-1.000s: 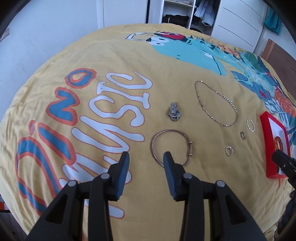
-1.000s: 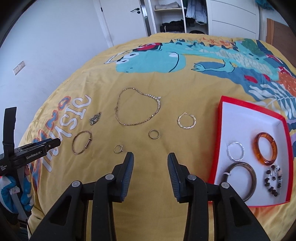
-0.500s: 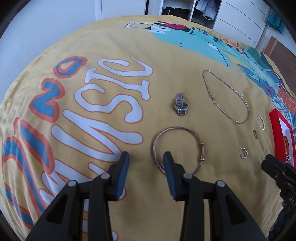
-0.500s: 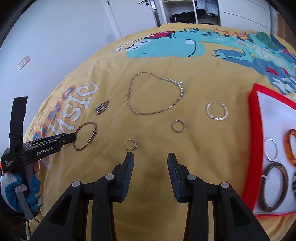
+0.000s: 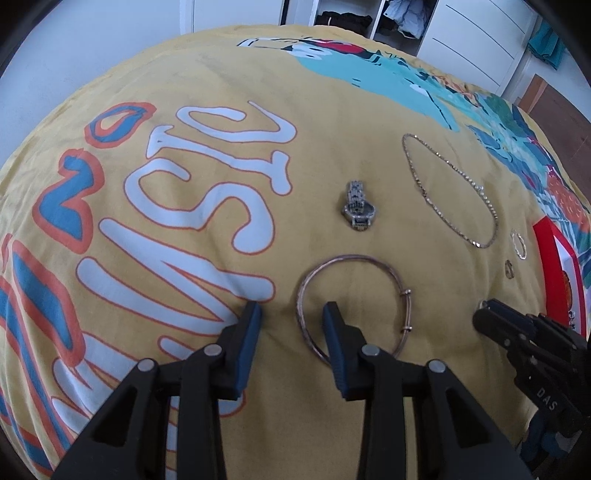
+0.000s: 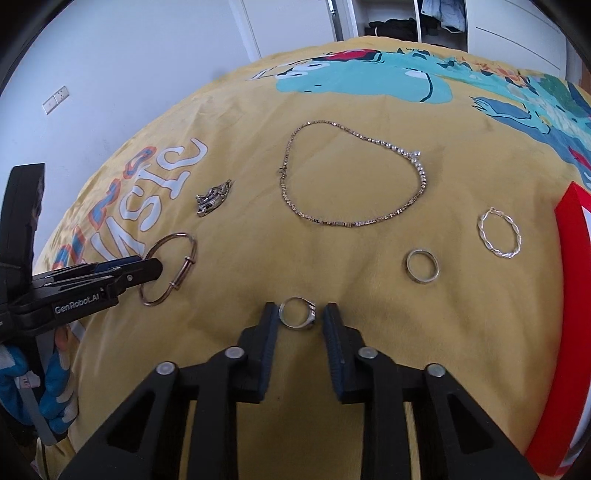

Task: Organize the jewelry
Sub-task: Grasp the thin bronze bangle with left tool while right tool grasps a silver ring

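Observation:
My left gripper (image 5: pixel 291 308) is open, its jaws either side of the left rim of a thin copper bangle (image 5: pixel 380 269) that lies on the yellow bedspread; it also shows in the right wrist view (image 6: pixel 177 258). My right gripper (image 6: pixel 299 310) is open with a small silver ring (image 6: pixel 297 313) lying between its fingertips. A chain necklace (image 6: pixel 354 221), a plain ring (image 6: pixel 423 266), a twisted silver hoop (image 6: pixel 500 236) and a silver watch (image 5: pixel 357 208) lie on the cover. The red tray (image 6: pixel 569 295) is at the right edge.
The bed's yellow printed cover (image 5: pixel 184 184) slopes away to a white wall on the left. White wardrobes (image 5: pixel 461 33) stand behind the bed. The right gripper's tip (image 5: pixel 491 317) shows in the left wrist view near the bangle's right.
Both grippers have moved forward and down toward the cover. The left now straddles the bangle's rim; the right now has the small ring between its fingertips.

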A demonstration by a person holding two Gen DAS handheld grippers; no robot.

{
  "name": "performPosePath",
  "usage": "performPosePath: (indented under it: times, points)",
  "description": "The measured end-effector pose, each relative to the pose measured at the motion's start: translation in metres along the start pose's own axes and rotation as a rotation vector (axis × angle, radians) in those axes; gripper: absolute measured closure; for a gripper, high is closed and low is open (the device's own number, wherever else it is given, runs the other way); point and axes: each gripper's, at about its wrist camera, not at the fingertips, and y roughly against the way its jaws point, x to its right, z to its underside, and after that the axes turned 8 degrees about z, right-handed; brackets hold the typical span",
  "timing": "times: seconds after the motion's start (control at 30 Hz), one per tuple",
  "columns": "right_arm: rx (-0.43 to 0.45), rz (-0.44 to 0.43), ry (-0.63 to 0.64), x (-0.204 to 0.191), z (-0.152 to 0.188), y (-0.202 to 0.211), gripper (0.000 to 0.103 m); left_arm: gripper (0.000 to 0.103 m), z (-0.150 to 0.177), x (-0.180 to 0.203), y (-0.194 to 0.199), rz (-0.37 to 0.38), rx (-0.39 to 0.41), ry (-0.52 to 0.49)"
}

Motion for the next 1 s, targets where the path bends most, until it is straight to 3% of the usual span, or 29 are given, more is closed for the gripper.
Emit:
performPosePath:
  times: [0.13,0.3,0.57,1.0]
  points:
    - [0.003,0.002,0.013,-0.004,-0.002,-0.005,0.083,0.079,0.002,0.004,-0.001,-0.030,0.009,-0.026]
    - [0.004,0.007,0.026,-0.006,-0.001,-0.005,0.084,0.099,0.000,0.010,0.000,-0.069,0.014,-0.030]
    - [0.041,-0.009,0.015,0.000,0.004,0.033,0.084,0.099,0.002,0.019,0.025,-0.086,0.040,-0.024]
    - [0.165,0.038,-0.015,0.018,0.013,0.141,0.084,0.099,0.015,0.060,0.107,-0.085,0.122,-0.084]
